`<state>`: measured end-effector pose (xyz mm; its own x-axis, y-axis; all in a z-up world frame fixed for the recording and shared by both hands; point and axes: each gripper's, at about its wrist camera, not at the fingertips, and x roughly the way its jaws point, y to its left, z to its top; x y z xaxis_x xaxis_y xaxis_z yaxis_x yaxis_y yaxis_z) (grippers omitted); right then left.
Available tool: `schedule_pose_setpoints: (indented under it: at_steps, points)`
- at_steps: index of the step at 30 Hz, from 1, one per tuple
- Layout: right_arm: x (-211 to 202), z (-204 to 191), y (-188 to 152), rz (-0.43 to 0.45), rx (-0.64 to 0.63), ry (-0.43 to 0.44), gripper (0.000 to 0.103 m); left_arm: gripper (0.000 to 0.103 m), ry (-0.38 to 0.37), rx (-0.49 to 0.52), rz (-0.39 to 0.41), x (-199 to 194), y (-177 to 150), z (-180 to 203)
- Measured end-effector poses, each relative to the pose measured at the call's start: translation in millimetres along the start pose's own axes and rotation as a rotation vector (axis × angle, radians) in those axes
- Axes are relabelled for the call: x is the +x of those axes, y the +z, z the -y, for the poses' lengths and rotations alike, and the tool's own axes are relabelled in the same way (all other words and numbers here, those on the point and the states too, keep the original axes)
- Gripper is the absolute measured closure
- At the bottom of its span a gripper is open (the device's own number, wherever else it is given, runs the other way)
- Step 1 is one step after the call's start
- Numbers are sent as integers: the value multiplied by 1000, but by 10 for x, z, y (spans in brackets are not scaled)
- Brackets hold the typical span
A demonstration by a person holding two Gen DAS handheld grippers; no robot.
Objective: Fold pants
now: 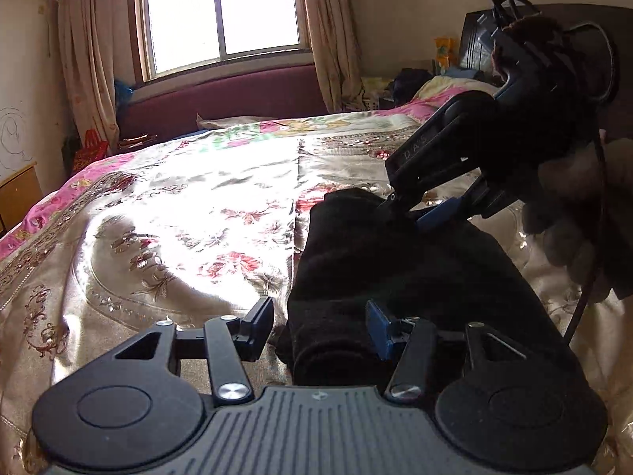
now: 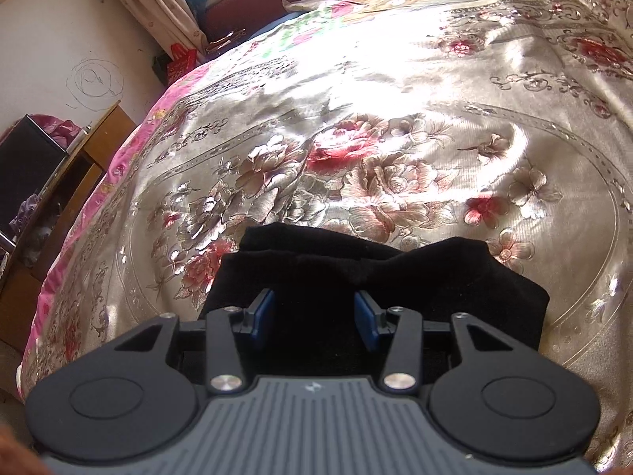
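The black pants [image 1: 395,261] lie folded into a thick bundle on the floral bedspread [image 1: 178,213]. My left gripper [image 1: 320,328] is open, its jaws wide apart astride the near left end of the bundle. My right gripper [image 1: 407,213] shows in the left wrist view, pointing down at the bundle's far end, held by a hand. In the right wrist view the right gripper [image 2: 314,318] is open just above the pants [image 2: 316,273], whose folded layers show at the far edge.
The bed [image 2: 395,118] fills most of both views. A window [image 1: 221,12] with curtains and a dark red headboard [image 1: 221,99] stand behind. A wooden desk [image 2: 59,198] stands left of the bed. Pillows and clutter [image 1: 427,87] lie at the far right.
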<state>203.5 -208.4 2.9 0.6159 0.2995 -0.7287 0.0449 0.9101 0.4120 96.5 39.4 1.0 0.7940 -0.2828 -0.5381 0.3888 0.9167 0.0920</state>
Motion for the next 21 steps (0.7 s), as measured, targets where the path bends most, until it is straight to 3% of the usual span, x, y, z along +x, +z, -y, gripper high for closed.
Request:
schedule_pose_setpoints:
  at_steps: [3,5,10,13,16,21]
  points:
    - [122,116,-17,-24,30,2,57,35,-10,-8,-33,17,-114,-39]
    - [182,151,-38,-21,21,2,57,28,-14,-35,-54,16,-139,-83]
    - [255,248,-25,-2,29,16,58,22,-44,-103,-73,21,-7,-214]
    - [77,242,-3,69,-15,20,59,23,-11,-12,-44,-22,189,-166]
    - [-81,203,80,119,-95,89,56,23,-5,70,-61,79,294,-157]
    - [51,10,208,32,-218,141,54,22,-27,85,-154,366,247,-232]
